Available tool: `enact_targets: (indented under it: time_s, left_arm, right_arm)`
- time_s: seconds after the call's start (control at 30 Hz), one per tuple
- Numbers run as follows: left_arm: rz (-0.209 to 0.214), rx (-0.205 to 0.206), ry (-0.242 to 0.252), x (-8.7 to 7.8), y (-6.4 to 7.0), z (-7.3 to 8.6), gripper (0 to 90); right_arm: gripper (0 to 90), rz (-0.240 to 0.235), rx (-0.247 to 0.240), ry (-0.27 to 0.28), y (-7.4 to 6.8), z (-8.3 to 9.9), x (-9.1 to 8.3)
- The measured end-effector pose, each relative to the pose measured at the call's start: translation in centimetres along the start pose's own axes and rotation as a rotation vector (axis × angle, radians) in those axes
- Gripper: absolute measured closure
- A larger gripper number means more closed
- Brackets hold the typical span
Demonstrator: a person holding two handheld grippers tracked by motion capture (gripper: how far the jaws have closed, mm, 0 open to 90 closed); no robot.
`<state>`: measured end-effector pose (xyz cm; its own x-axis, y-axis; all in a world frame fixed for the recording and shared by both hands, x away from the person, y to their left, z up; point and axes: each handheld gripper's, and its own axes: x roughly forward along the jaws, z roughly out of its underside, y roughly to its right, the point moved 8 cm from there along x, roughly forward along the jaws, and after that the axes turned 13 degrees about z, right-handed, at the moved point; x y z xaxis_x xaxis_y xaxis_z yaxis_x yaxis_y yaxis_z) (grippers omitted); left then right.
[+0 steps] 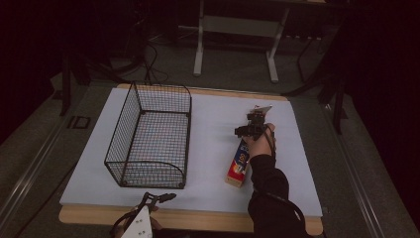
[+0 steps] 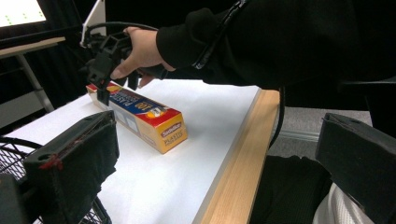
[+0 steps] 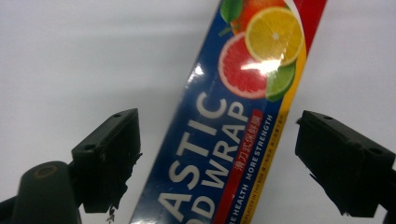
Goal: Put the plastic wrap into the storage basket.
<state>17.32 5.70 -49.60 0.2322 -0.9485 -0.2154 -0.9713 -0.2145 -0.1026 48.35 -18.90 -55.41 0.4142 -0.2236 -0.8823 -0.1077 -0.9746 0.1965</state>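
A long plastic wrap box (image 1: 237, 167), blue and red with citrus fruit printed on it, lies flat on the white mat right of centre. My right gripper (image 1: 254, 125) hangs over the box's far end, open. In the right gripper view its jaws straddle the box (image 3: 233, 116) with a gap on each side, and the right gripper (image 3: 219, 140) touches nothing. The left gripper view shows the box (image 2: 140, 116) and the right gripper (image 2: 105, 60) held in a hand. My left gripper (image 1: 159, 197) rests at the table's near edge, and its jaws (image 2: 217, 135) stand wide apart and empty.
A black wire basket (image 1: 163, 87) stands empty on the left half of the white mat (image 1: 213, 148); its corner (image 2: 9, 154) is close to my left gripper. The wooden table edge (image 2: 238, 158) runs along the near side. A desk frame (image 1: 235, 27) stands behind the table.
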Motion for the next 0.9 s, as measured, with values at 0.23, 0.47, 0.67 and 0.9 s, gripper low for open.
enact_targets:
  time_s: [0.23, 0.47, 0.67, 0.9]
  left_arm:
    - [-0.004, 0.003, -0.016, 0.1, 0.0, 0.2, 0.0]
    - [-0.004, 0.003, -0.015, 0.1, 0.0, 0.2, 0.0]
    - [-0.001, 0.006, -0.024, 0.2, 0.1, 0.3, 0.0]
    - [-0.001, 0.006, -0.027, 0.3, 0.0, 0.3, 0.0]
  right_arm:
    - [16.7, -0.007, 0.037, -0.044, -0.6, 0.9, 1.1]
    - [23.3, -0.031, 0.075, -0.091, -0.7, 1.8, 1.9]
    - [25.8, -0.039, 0.116, -0.092, -0.7, 2.0, 2.0]
    - [31.9, -0.027, 0.171, -0.103, -0.7, 2.2, 1.8]
